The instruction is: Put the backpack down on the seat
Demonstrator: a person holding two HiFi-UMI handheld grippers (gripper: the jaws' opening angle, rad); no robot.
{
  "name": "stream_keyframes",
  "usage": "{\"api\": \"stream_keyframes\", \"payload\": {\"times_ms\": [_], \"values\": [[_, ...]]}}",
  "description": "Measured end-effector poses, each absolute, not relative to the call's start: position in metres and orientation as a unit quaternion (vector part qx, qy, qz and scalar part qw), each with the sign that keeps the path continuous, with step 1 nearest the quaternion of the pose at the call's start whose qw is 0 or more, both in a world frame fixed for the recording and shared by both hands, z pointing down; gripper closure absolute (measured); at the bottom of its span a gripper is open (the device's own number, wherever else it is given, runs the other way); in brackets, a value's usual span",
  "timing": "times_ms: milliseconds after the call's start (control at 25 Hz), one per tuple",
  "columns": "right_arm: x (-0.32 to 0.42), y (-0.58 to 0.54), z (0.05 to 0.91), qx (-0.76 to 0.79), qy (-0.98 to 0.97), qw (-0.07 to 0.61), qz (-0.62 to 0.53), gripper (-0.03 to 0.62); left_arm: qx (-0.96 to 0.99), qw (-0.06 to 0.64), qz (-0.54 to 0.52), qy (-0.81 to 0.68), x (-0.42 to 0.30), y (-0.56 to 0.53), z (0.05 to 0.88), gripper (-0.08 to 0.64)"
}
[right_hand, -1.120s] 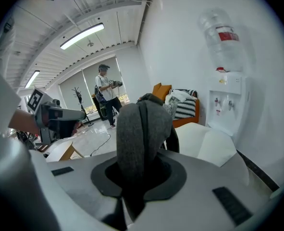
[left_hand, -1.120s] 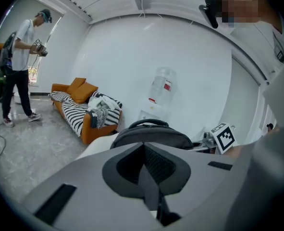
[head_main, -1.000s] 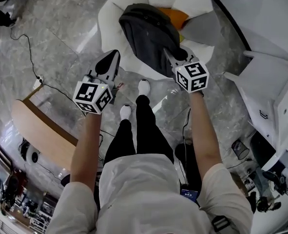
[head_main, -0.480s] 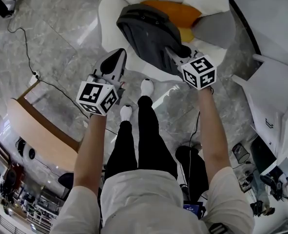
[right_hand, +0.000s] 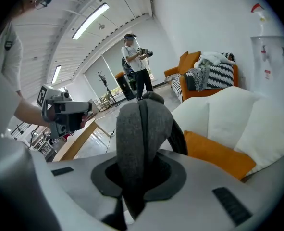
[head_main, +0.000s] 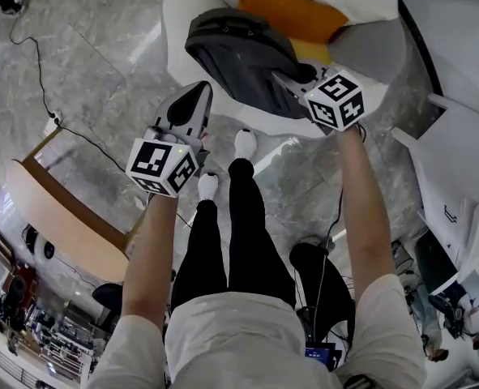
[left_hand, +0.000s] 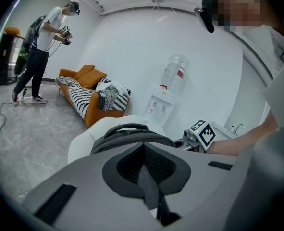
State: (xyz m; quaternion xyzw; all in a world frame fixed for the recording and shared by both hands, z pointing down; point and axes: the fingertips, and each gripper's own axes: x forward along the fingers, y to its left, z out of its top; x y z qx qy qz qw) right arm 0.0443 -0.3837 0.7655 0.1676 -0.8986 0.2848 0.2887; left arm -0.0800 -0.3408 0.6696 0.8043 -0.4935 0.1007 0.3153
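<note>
A dark grey backpack [head_main: 239, 59] hangs over the front of a white armchair [head_main: 178, 23] that has an orange cushion [head_main: 292, 13] on its seat. I cannot tell if the bag touches the seat. My right gripper [head_main: 292, 78] is shut on the backpack's grey strap [right_hand: 139, 138], which runs up out of the jaws. My left gripper [head_main: 192, 96] is to the left of the bag, apart from it, jaws shut with nothing in them. In the left gripper view the backpack [left_hand: 127, 136] and its top handle lie just beyond my left gripper [left_hand: 144, 153], with the right gripper [left_hand: 192, 138] behind.
A wooden table [head_main: 61, 217] stands at the left, with a cable [head_main: 40, 79] across the marble floor. White furniture [head_main: 458, 136] is at the right. An orange sofa [left_hand: 86, 97], a water dispenser [left_hand: 168, 93] and another person [left_hand: 41, 47] are further off.
Both grippers have come down toward the armchair. The backpack has sunk with the right gripper, lower over the seat, and the orange cushion shows more.
</note>
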Motion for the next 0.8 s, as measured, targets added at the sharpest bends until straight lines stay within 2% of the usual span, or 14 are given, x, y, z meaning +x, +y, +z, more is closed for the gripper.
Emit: {"api": "stream_keyframes", "payload": {"times_ms": [440, 800], "values": [[0.016, -0.410, 0.807, 0.130, -0.903, 0.303, 0.275, 0.525, 0.798, 0.328, 0.100, -0.495, -0.080, -0.357, 0.706, 0.551], [0.040, -0.463, 0.834, 0.168, -0.900, 0.313, 0.253, 0.523, 0.801, 0.328, 0.098, -0.491, -0.072, -0.377, 0.727, 0.551]]}}
